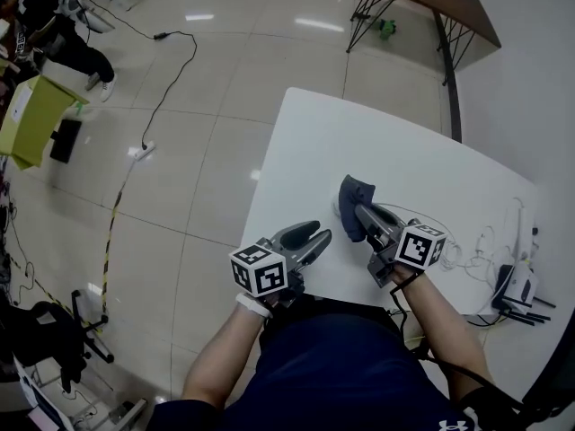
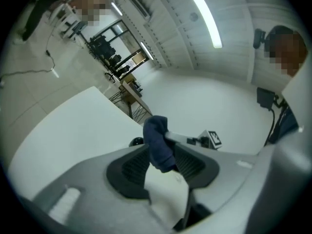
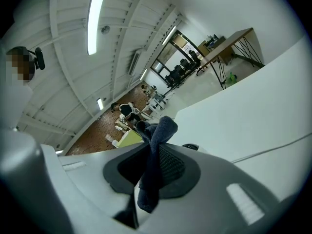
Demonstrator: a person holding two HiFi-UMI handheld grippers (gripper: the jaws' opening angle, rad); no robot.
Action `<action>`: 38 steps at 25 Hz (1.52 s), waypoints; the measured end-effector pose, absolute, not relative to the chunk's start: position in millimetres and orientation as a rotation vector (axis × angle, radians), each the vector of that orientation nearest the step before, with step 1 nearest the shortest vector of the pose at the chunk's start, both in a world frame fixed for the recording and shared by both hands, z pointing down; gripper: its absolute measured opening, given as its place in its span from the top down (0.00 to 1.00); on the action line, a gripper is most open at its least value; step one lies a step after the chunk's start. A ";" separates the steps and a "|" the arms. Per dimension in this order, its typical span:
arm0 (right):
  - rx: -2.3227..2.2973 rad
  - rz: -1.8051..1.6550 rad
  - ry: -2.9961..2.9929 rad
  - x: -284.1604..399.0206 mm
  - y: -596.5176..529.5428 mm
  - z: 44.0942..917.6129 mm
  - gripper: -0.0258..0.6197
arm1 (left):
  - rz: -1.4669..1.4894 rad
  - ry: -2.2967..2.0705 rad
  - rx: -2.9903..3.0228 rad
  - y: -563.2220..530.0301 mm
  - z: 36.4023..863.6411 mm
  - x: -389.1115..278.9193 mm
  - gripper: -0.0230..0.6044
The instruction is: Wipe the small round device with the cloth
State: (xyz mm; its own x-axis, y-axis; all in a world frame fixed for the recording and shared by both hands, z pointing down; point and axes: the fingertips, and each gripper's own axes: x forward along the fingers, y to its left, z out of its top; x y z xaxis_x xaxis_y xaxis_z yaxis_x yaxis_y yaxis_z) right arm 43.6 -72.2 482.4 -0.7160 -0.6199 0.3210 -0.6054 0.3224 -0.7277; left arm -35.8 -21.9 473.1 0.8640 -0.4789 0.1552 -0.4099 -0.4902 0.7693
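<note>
On the white table (image 1: 386, 142), just ahead of the person, the right gripper (image 1: 367, 215) has its jaws closed on a dark blue cloth (image 1: 353, 196). It pinches the cloth near the middle, so one bunch stands beyond the pads and a tail hangs below. The left gripper (image 1: 320, 238) sits at about 8 o'clock from the cloth, jaws spread and pinching nothing. In the left gripper view the cloth's tail hangs right at its tips, but the pads do not press on it.

The small round device (image 2: 135, 142) shows in the left gripper view as a low dark dome on the table, at 9 o'clock of the cloth. In the head view the cloth largely covers it, so I cannot tell whether the two touch.

To wipe well, I judge that the soft bunch, not the hard jaw tips, should meet the device, under a firm right-hand pinch. Such a small thing probably slides, so the open left gripper could brace it from 9 o'clock. Short strokes would stay clear of the cables (image 1: 476, 241) at 3 o'clock.
</note>
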 end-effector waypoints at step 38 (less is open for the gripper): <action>-1.216 -1.747 2.173 129.3 -78.7 597.1 0.87 | 0.709 -1.041 2.385 -59.3 538.1 25.6 0.74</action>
